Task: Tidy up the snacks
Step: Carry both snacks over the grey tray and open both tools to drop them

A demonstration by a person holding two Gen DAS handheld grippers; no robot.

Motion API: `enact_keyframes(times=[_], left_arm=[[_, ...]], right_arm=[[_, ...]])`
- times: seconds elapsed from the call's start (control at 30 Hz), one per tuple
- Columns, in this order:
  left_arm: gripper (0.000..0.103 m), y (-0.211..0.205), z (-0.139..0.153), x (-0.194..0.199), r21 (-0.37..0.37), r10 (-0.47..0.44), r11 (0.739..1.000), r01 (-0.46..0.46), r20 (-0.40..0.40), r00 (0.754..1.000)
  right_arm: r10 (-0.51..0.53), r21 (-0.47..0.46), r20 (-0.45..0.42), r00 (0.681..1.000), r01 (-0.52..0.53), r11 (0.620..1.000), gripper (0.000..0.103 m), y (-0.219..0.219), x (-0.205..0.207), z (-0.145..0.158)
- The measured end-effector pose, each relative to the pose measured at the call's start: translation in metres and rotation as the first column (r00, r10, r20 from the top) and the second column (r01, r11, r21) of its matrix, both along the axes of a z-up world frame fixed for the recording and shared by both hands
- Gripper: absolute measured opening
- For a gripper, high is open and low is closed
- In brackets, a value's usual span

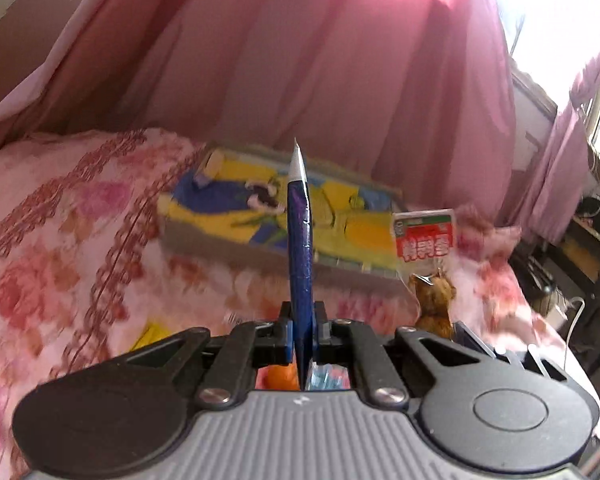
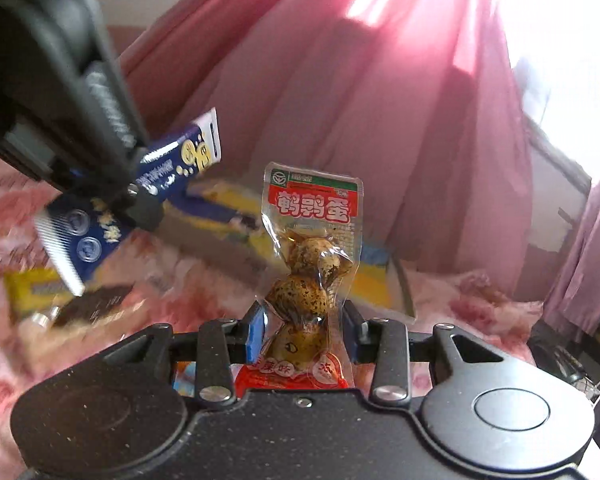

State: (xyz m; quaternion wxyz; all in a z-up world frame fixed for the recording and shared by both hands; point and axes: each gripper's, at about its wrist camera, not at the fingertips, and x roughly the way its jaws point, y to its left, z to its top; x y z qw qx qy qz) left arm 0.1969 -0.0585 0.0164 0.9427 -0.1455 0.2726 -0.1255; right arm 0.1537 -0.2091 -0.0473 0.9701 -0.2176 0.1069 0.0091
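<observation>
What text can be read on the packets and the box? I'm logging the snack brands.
"鹌鹑蛋": red band on the clear quail egg pouch held in the right gripper; the same band is blurred in the left wrist view.
Small print on that pouch's green strip and lower red label: too small to read.
Blue packet in the left gripper: white characters blurred, unreadable.
Yellow and blue box: no legible text.

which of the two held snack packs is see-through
The quail egg pack in the right tongs: its clear film shows speckled eggs. The left tongs' blue packet is opaque.
</observation>
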Motion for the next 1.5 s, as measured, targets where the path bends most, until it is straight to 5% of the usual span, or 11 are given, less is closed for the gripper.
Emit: enact_keyframes(times=[0.23, 0.47, 0.83, 1.37, 1.47, 1.5], left_arm=[[0.008, -0.025, 0.016, 0.06, -0.015, 0.033, 0.999, -0.033, 0.014, 0.999], [0.008, -0.059, 0.013, 0.132, -0.013, 0.044, 0.999, -0.044, 0.015, 0.999], [0.008, -0.094, -0.021, 0.198, -0.021, 0.019, 1.0, -0.02, -0.074, 0.997], [0.009, -0.084, -0.052, 0.223, -0.038, 0.021, 0.999, -0.03, -0.21, 0.977], [0.013, -0.087, -0.051, 0.224, -0.007, 0.029, 0.999, -0.031, -0.204, 0.978], [0.024, -0.089, -0.05, 0.223, 0.016, 0.042, 0.999, -0.04, -0.202, 0.979]], right_arm=[[-0.026, 0.046, 0.154, 0.988, 0.019, 0.999, 0.041, -0.023, 0.04, 0.017], [-0.093, 0.099, 0.191, 0.977, 0.075, 0.992, 0.041, -0.066, 0.104, 0.018], [-0.101, 0.2, 0.075, 0.992, 0.084, 0.976, 0.041, -0.098, 0.18, 0.016], [-0.08, 0.221, -0.119, 0.99, 0.105, 0.97, 0.044, -0.102, 0.22, -0.007], [-0.074, 0.229, -0.131, 0.989, 0.103, 0.968, 0.048, -0.101, 0.218, -0.005], [-0.068, 0.239, -0.137, 0.988, 0.1, 0.966, 0.051, -0.102, 0.218, -0.005]])
